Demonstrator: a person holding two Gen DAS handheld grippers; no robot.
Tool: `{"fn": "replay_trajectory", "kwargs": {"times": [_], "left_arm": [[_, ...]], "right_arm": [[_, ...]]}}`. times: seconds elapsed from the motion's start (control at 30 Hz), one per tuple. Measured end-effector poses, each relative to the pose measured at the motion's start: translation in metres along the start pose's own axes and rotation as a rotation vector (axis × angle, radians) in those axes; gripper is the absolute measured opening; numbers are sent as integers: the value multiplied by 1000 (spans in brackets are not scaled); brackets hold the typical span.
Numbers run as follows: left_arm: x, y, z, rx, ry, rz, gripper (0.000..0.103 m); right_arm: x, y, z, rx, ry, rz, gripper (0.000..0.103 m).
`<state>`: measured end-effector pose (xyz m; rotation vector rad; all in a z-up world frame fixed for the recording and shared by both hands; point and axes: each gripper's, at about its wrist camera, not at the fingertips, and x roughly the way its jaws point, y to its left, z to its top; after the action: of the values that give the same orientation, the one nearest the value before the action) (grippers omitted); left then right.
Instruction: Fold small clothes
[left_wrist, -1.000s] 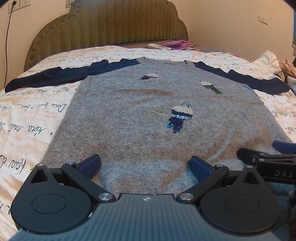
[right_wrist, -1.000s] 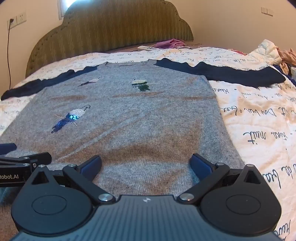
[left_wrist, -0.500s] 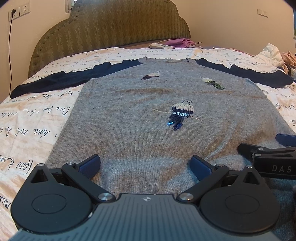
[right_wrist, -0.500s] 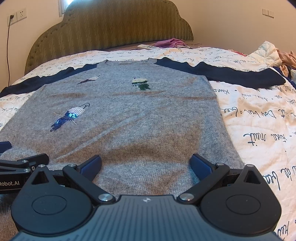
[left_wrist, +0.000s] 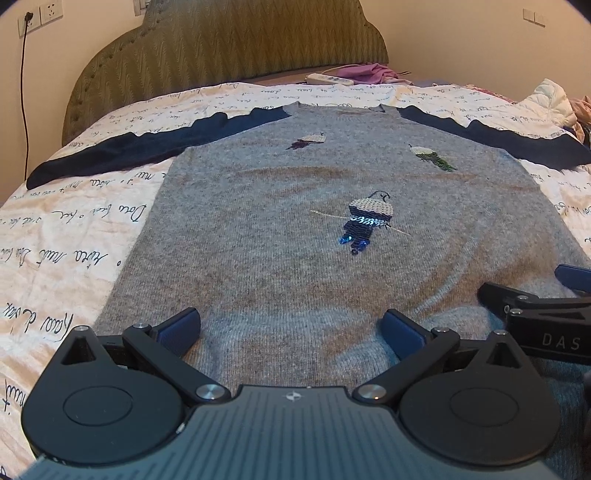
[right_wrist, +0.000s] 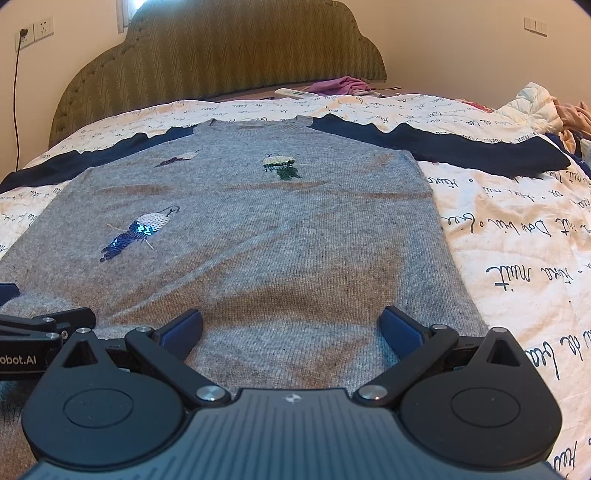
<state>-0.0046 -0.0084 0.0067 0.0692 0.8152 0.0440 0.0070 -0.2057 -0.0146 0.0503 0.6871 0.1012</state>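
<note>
The grey sweater (left_wrist: 295, 229) lies flat and face-up across the middle of both frames on the script-printed bedspread (right_wrist: 517, 236), navy sleeves spread and no fold made yet, so all the folding remains, while the left gripper (left_wrist: 291, 325) and right gripper (right_wrist: 291, 325) hover with jaws apart over its hem at the bottom.

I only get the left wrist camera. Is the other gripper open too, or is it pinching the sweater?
Observer: The right gripper is open, both fingers spread over the gray sweater, pinching nothing.
Operator: Where does the dark sleeve near it end?
Observer: That navy sleeve ends flat on the bedspread, its cuff short of the heap of clothes.
Operator: And the sweater's near corner?
Observer: It lies just outside the gripper's outer finger.
</note>
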Motion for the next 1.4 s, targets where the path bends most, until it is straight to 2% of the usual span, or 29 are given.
{"fn": "replay_trajectory", "kwargs": {"times": [0.17,0.4,0.57,0.87,1.13,1.27,1.33,1.4], "left_arm": [[-4,-2,0,25,-26,10,103],[-9,4,10,20,-42,-56,103],[-1,8,27,12,-32,-53,103],[21,13,65,-17,-44,-37,103],[46,12,98,-67,-61,-27,103],[62,7,109,-67,-62,-19,103],[72,5,114,-63,-53,-23,103],[80,2,117,-58,-44,-22,103]], "right_arm": [[0,0,0,-3,1,-2,103],[-2,2,10,-5,43,-7,103],[0,3,22,5,50,-8,103],[17,2,62,-27,25,20,103],[43,-6,106,-107,-47,53,103],[59,-27,127,-101,-68,117,103],[70,-49,141,-78,-76,107,103],[82,-76,155,-58,-81,59,103]]}}
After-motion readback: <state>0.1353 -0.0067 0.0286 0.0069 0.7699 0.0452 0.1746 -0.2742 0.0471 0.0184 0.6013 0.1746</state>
